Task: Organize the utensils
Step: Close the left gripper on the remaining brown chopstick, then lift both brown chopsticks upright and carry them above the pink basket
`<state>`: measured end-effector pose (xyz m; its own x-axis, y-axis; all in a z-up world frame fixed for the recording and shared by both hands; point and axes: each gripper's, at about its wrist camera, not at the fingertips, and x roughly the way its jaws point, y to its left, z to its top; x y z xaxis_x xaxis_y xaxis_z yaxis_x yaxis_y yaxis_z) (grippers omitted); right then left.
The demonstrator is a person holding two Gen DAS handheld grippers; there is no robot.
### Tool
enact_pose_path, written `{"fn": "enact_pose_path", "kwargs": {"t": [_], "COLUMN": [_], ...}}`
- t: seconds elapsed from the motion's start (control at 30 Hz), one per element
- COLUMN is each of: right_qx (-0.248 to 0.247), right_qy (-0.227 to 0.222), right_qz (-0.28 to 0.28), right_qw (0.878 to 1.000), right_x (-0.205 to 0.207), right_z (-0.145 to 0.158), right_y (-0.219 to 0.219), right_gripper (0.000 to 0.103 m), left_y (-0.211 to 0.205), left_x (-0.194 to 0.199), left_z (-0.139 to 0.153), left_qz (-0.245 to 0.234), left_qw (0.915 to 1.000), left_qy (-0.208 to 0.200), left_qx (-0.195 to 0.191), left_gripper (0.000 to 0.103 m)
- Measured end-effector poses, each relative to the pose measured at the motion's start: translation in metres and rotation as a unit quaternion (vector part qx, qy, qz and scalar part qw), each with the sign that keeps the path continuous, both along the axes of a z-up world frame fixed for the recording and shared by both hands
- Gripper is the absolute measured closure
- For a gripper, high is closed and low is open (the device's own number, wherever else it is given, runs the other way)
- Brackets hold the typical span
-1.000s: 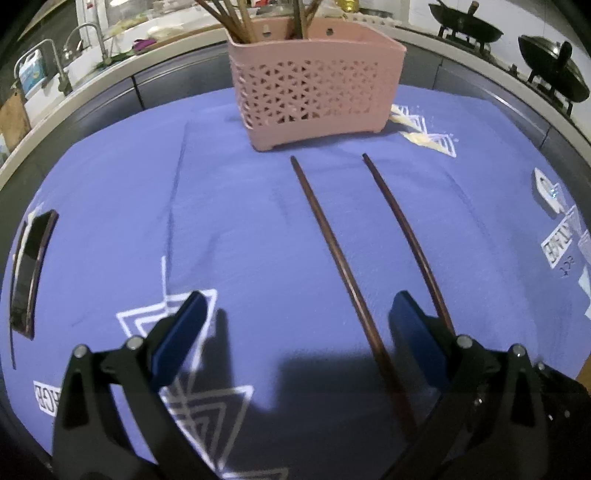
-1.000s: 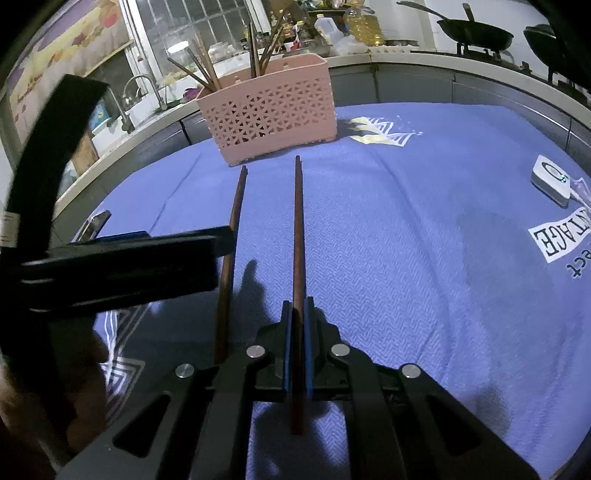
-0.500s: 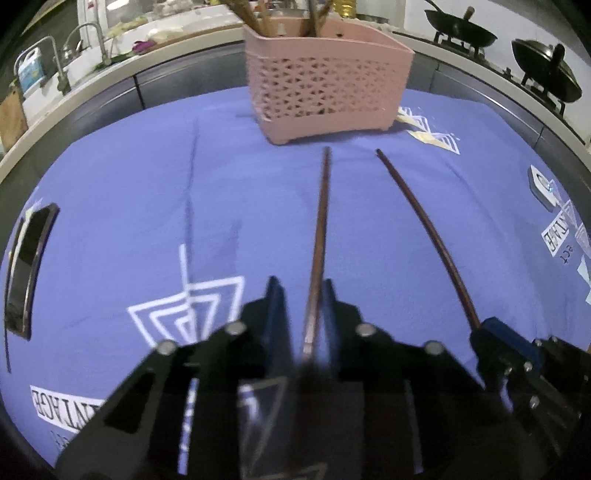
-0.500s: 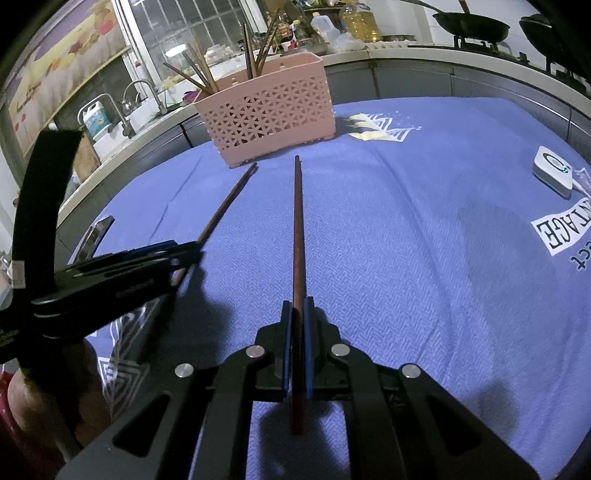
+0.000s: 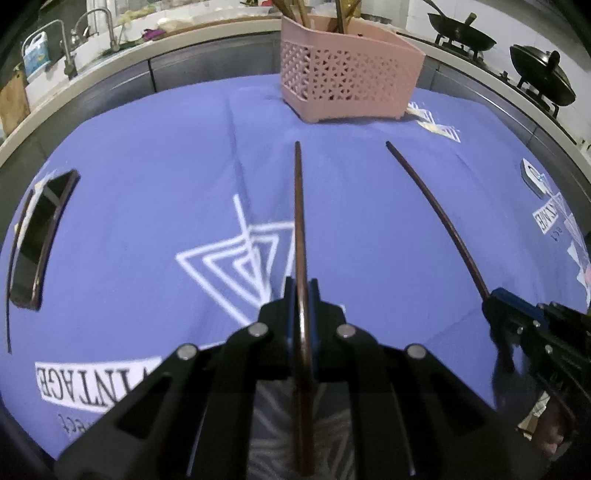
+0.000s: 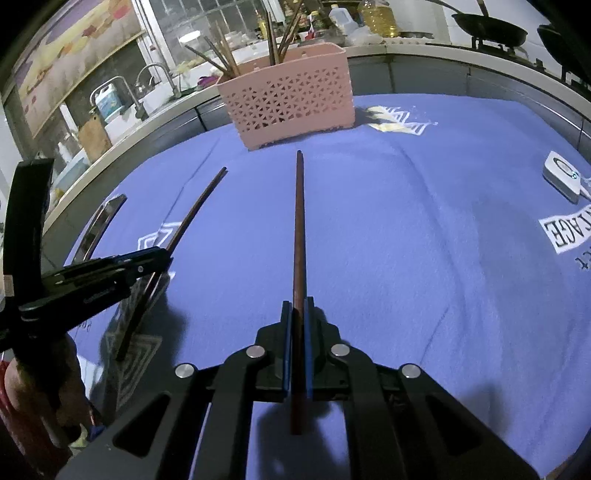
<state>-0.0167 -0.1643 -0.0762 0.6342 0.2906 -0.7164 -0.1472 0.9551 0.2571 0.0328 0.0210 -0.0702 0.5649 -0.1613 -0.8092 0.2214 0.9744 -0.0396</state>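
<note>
My left gripper [image 5: 302, 295] is shut on a dark brown chopstick [image 5: 299, 221] that points toward the pink perforated basket [image 5: 347, 77]. My right gripper [image 6: 298, 314] is shut on a second brown chopstick [image 6: 299, 229], also pointing at the basket [image 6: 288, 99]. Both chopsticks are held above the blue cloth [image 5: 147, 166]. The right gripper [image 5: 506, 299] with its chopstick [image 5: 436, 206] shows at the right of the left wrist view. The left gripper [image 6: 162, 254] with its chopstick [image 6: 192, 210] shows at the left of the right wrist view. Several chopsticks [image 6: 273, 37] stand in the basket.
A dark phone [image 5: 37, 236] lies on the cloth at the left. A small white device [image 6: 563, 175] lies at the right. Behind the table run a counter with a sink and taps [image 5: 92, 22] and a stove with black woks [image 5: 461, 33].
My left gripper was open over the cloth and has closed on the left chopstick and lifted it. Both grippers have drawn back from the basket, chopsticks raised.
</note>
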Motion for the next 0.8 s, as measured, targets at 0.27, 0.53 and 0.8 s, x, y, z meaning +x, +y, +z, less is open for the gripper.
{"fn": "enact_pose_path", "kwargs": {"t": [0.27, 0.53, 0.8], "right_qx": [0.007, 0.039, -0.002], "right_qy": [0.016, 0.059, 0.065], "right_qz": [-0.004, 0.013, 0.036], "right_qw": [1.000, 0.997, 0.997], "right_x": [0.004, 0.037, 0.079], "right_z": [0.002, 0.006, 0.015], "right_y": [-0.010, -0.016, 0.002], "right_gripper": [0.095, 0.092, 0.086], "left_y": [0.001, -0.014, -0.012], "left_x": [0.008, 0.048, 0.075], "left_z": [0.007, 0.009, 0.010], "left_qz": [0.019, 0.032, 0.045], "left_qw": [0.9990, 0.9978, 0.9970], "left_qy": [0.032, 0.045, 0.045], "left_qx": [-0.025, -0.036, -0.043], "left_gripper": [0.079, 0.069, 0.069]}}
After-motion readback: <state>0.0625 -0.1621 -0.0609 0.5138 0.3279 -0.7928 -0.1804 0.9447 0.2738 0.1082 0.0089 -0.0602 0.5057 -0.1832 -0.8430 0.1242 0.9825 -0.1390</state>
